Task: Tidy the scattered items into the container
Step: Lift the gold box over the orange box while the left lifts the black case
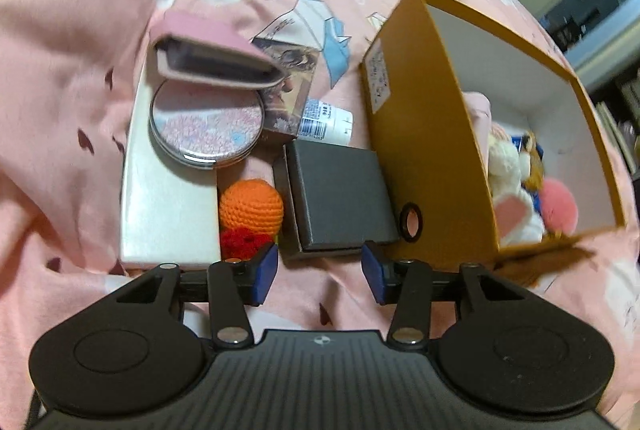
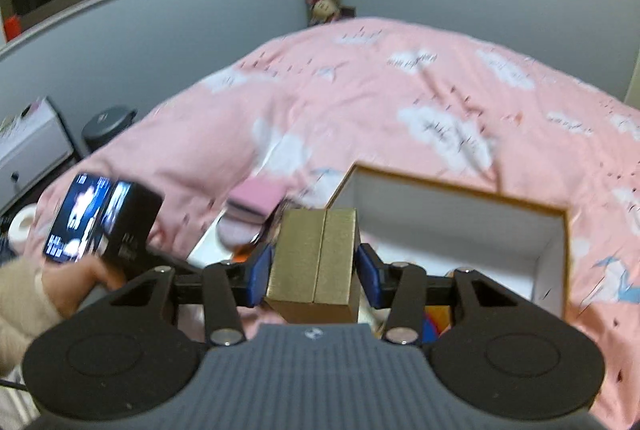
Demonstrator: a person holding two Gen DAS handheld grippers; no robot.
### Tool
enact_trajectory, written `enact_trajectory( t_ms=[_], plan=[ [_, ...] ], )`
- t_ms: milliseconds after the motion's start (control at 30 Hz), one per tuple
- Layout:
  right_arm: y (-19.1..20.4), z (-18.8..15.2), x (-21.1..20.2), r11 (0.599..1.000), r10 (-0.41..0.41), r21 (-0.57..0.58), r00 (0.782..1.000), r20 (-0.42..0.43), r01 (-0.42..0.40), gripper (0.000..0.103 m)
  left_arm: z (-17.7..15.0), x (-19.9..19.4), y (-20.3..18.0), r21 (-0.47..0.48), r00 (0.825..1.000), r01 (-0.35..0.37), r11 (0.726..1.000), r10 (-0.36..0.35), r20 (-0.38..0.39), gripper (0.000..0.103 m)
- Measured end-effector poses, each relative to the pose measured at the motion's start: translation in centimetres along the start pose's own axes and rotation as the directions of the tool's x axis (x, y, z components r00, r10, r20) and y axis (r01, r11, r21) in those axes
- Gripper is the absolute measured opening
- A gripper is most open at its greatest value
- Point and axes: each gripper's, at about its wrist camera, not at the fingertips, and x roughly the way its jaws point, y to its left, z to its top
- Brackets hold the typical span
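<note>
My right gripper is shut on a gold box and holds it above the near left corner of the orange container. My left gripper is open and empty, just short of a dark grey box that lies beside the orange container. To its left lie an orange crochet ball, a red crochet piece, a round pink compact, a pink wallet, a white box and a small white bottle. Plush toys lie inside the container.
Everything rests on a pink bedspread with cloud prints. The person's left hand and the left device's screen show at the left of the right wrist view. Grey walls, a window and a white cabinet stand beyond the bed.
</note>
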Motion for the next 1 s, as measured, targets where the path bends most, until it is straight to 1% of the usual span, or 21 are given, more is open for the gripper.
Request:
enact_trajectory(
  t_ms=[100,167,267,400,500,567,600,700,800,900,933,1000],
  plan=[
    [-1.8,0.6,1.2,0.998,-0.007,0.056,1.0,0.005,0.007,0.05,0.2,1.2,0.5,-0.043,1.0,0.012,0.999,-0.013,-0.023,0.054],
    [-3.1,0.8,2.4,0.995,-0.01,0.097,1.0,-0.007,0.01,0.049,0.3,2.3,0.7,-0.065,0.998,0.02,0.998,-0.023,-0.053,0.056],
    [-4.9,0.8,4.3,0.989,-0.031,0.142,0.999,-0.034,0.035,0.049,0.2,3.5,0.5,-0.069,0.997,0.005,0.998,-0.01,-0.074,0.057],
    [-7.0,0.7,6.6,0.981,-0.034,0.189,0.998,-0.053,0.044,0.049,0.1,4.4,0.3,-0.079,0.997,0.01,0.997,-0.016,-0.077,0.063],
    [-7.9,0.8,8.5,0.977,-0.063,0.201,0.996,-0.063,0.074,0.049,-0.1,4.7,0.1,-0.081,0.998,0.014,0.997,-0.019,-0.067,0.065],
    [-8.3,0.7,9.6,0.974,-0.08,0.207,0.994,-0.077,0.095,0.049,-0.3,4.6,-0.1,-0.079,0.998,0.017,0.997,-0.021,-0.052,0.064],
    [-8.6,0.7,10.2,0.971,-0.083,0.217,0.993,-0.086,0.1,0.049,-0.5,4.4,-0.2,-0.071,0.999,0.021,0.997,-0.024,-0.039,0.061],
    [-9.1,0.5,11.1,0.965,-0.076,0.242,0.992,-0.104,0.099,0.049,-0.8,3.4,-0.7,-0.05,1.0,0.018,0.999,-0.018,0.006,0.059],
    [-9.0,0.4,11.4,0.966,-0.075,0.24,0.991,-0.109,0.1,0.049,-1.3,2.2,-1.3,-0.025,0.998,0.017,1.0,-0.015,0.06,0.057],
    [-8.9,0.4,11.4,0.967,-0.076,0.233,0.991,-0.112,0.1,0.049,-1.6,0.6,-1.6,-0.015,0.989,0.028,0.999,-0.026,0.143,0.055],
    [-8.9,0.4,11.4,0.968,-0.078,0.23,0.99,-0.116,0.103,0.049,-1.2,0.2,-1.5,-0.016,0.985,0.03,0.999,-0.026,0.17,0.055],
    [-8.9,0.4,11.6,0.969,-0.085,0.221,0.988,-0.128,0.112,0.049,-0.5,-0.1,-1.3,-0.029,0.982,0.03,0.999,-0.025,0.188,0.055]
  ],
)
